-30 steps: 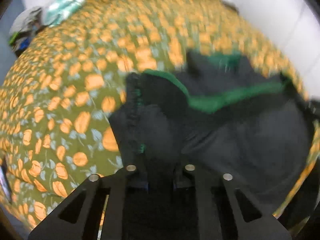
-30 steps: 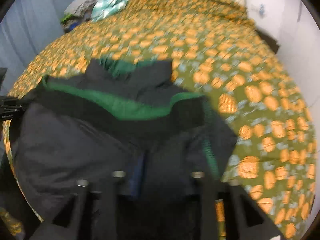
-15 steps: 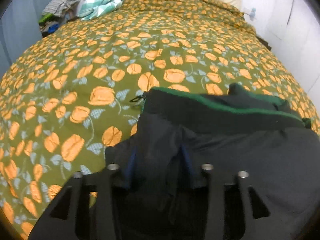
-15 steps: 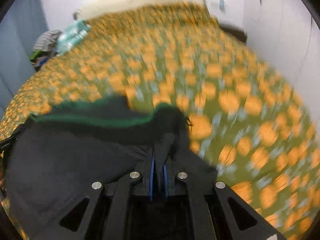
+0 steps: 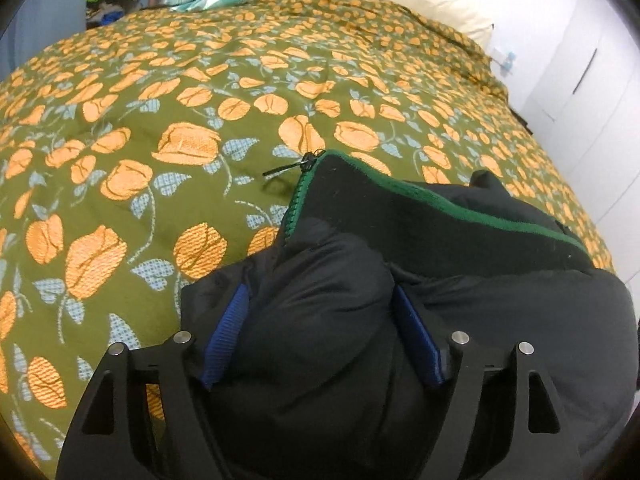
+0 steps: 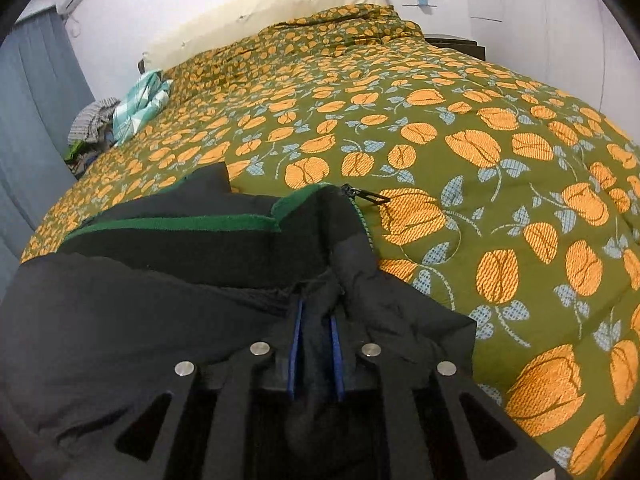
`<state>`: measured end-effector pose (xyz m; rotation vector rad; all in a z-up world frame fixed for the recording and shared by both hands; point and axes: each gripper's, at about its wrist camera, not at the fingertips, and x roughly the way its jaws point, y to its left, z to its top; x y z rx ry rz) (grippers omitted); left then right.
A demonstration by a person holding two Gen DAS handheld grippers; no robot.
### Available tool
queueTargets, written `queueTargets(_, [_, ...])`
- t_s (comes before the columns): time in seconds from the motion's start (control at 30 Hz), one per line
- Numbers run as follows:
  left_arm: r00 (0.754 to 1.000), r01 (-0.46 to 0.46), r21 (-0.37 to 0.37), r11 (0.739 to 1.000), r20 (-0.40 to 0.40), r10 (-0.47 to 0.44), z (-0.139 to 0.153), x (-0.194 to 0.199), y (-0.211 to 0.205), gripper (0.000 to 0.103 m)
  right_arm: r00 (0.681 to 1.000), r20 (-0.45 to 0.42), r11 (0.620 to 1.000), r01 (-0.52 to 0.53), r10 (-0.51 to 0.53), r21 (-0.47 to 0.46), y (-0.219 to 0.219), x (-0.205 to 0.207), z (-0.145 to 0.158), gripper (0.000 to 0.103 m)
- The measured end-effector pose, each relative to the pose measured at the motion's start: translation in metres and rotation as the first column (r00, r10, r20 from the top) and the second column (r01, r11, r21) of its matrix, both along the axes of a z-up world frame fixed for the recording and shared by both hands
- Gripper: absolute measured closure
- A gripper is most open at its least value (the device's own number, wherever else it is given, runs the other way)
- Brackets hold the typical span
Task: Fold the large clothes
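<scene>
Left gripper (image 5: 322, 332): matte black plastic frame, two flat finger arms, each with a triangular cutout near the base. Four round silver screw heads across the front edge, two per side. Blue ribbed pads (image 5: 225, 334) line the inner finger faces, woven-strap texture visible.

Right gripper (image 6: 315, 354): same black frame, same triangular cutouts, four silver screw heads in a shallow arc. Blue pads (image 6: 295, 354) seen edge-on as thin strips. Small pale patch at the frame's lower right corner, unclear.
</scene>
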<state>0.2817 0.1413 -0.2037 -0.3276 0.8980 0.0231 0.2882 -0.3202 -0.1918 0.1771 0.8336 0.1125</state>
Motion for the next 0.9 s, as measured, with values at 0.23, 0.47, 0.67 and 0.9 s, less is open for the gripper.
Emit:
queueTargets(0.23, [1.000, 0.003, -0.044, 0.999, 0.011, -0.003, -0.008, 0.002, 0.005, 0.025, 1.000, 0.010, 1.000, -0.001, 0.001, 0.015, -0.001, 0.000, -0.004, 0.091])
queueTargets(0.47, [1.000, 0.005, -0.067, 0.998, 0.017, -0.004, -0.011, 0.003, 0.008, 0.025, 1.000, 0.015, 0.999, -0.001, 0.000, 0.033, -0.003, 0.001, -0.007, 0.091])
queueTargets(0.67, [1.000, 0.005, -0.076, 0.997, 0.022, -0.003, -0.012, 0.002, 0.009, 0.024, 1.000, 0.017, 0.999, 0.000, 0.000, 0.038, -0.004, 0.001, -0.007, 0.091])
queueTargets(0.9, [1.000, 0.006, -0.094, 0.996, 0.029, -0.003, -0.013, 0.000, 0.012, 0.024, 1.000, 0.023, 0.999, -0.001, -0.001, 0.052, -0.005, -0.001, -0.009, 0.091])
